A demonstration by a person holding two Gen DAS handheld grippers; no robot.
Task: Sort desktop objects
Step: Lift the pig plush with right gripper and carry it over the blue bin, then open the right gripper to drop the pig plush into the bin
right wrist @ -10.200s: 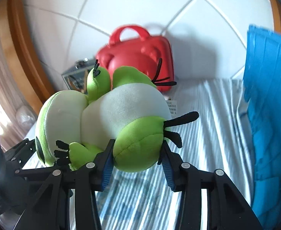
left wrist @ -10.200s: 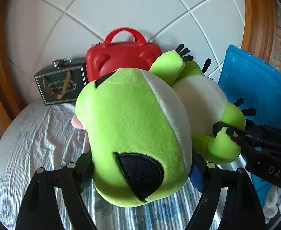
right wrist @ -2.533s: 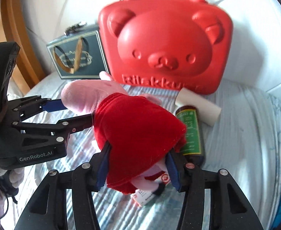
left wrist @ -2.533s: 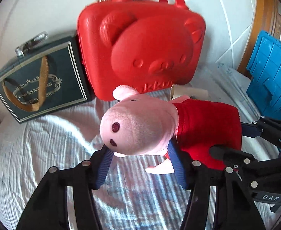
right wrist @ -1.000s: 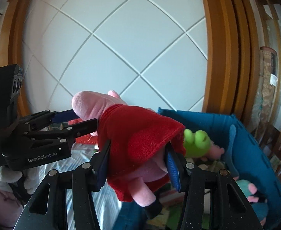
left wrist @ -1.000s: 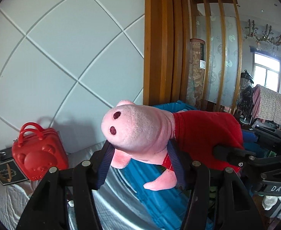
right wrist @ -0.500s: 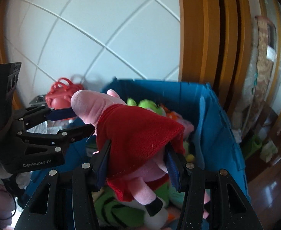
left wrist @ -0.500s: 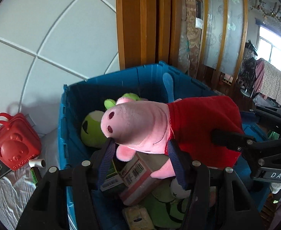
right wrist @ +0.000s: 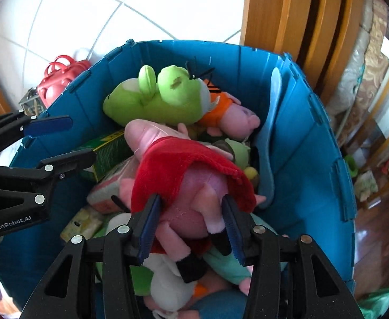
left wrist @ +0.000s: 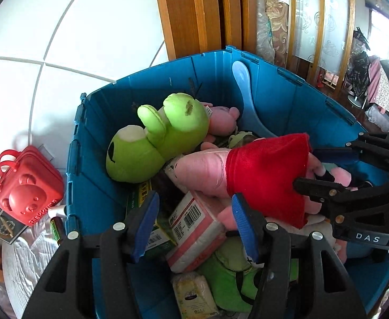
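Pig plush (left wrist: pixel 260 178) in a red dress hangs over the open blue bin (left wrist: pixel 96 138), low above the pile. Bin sits right beside the bed edge, so drops need only a short swing over.

Left gripper (left wrist: pixel 194 220): jaws apart, nothing between the blue pads in the left view. Pig's head lies just beyond the tips, not clamped. So this side has let go, likely to let the head end sink first.

Right gripper (right wrist: pixel 190 220): pads sit on the pig's pink body under the dress hem, legs dangling below. Jaws are closing slightly on it, so all the weight hangs here and the toy tilts head-down toward the boxes.

Under it: green frog plush (left wrist: pixel 154 138) against the far wall, a second pig in orange (right wrist: pixel 229 114) beside it, a blue scoop (left wrist: pixel 247 98) leaning on the wall, a green box (right wrist: pixel 106 154), a pink box (left wrist: pixel 194 226). Bin looks well filled; soft toys lie on top of the boxes.

Outside, on the bed: red bear case (left wrist: pixel 24 186) and a dark tin (left wrist: pixel 0 223) touching it, not yet sorted.

Judgement: drop phase. Next likely a right-side release; the pig should settle on the boxes. Risk is low, maybe the dress snagging a pad.
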